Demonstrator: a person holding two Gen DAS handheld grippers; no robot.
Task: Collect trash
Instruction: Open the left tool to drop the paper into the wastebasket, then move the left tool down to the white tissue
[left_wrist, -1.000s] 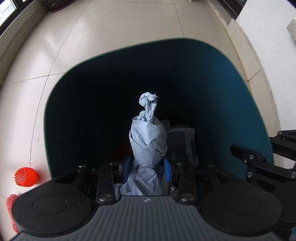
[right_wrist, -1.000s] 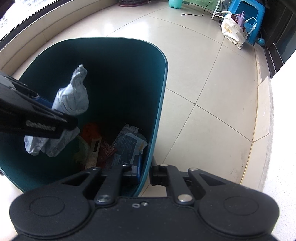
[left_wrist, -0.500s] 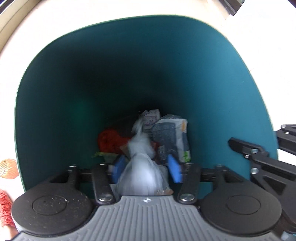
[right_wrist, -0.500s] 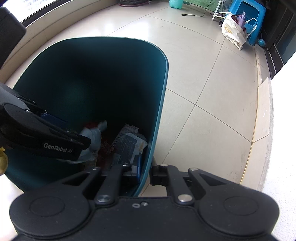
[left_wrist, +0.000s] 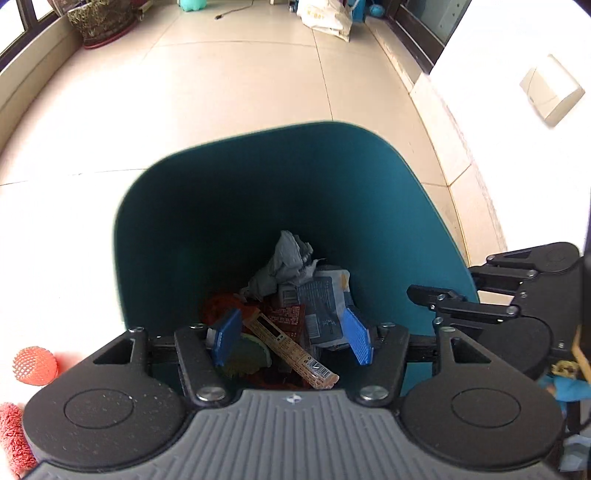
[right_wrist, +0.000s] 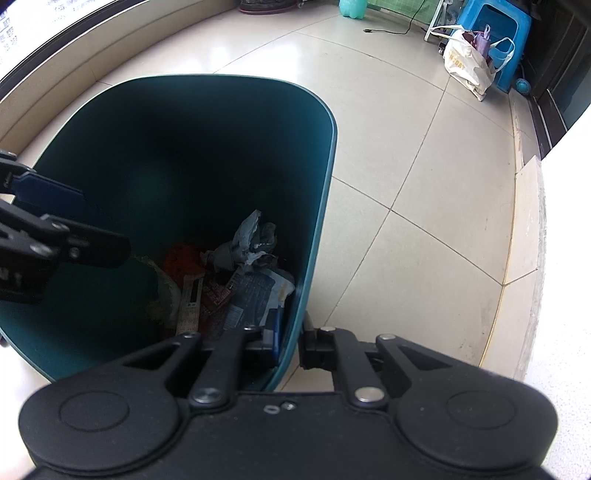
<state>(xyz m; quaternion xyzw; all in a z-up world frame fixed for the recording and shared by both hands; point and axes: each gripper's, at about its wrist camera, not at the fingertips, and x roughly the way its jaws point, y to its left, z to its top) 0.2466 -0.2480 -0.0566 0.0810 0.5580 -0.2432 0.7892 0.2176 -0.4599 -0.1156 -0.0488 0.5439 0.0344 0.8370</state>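
Observation:
A teal trash bin (left_wrist: 177, 229) (right_wrist: 317, 192) stands on the tiled floor. A crumpled grey paper wad (left_wrist: 290, 256) (right_wrist: 245, 243) lies inside on top of wrappers and packets (left_wrist: 321, 306). My left gripper (left_wrist: 290, 338) is open and empty above the bin's near side; it also shows at the left of the right wrist view (right_wrist: 62, 218). My right gripper (right_wrist: 290, 338) is shut on the bin's right rim, one finger inside and one outside; it shows at the right of the left wrist view (left_wrist: 491, 295).
A red mesh ball (left_wrist: 35, 365) and a red fuzzy thing (left_wrist: 11, 435) lie on the floor left of the bin. A white bag (right_wrist: 467, 61), a blue stool (right_wrist: 495, 22) and a plant pot (left_wrist: 101, 22) stand far back. A white wall (left_wrist: 517, 110) rises on the right.
My left gripper opened and let go of the grey paper wad, which dropped into the bin. The left gripper then rose back above the bin. The right gripper stayed put.

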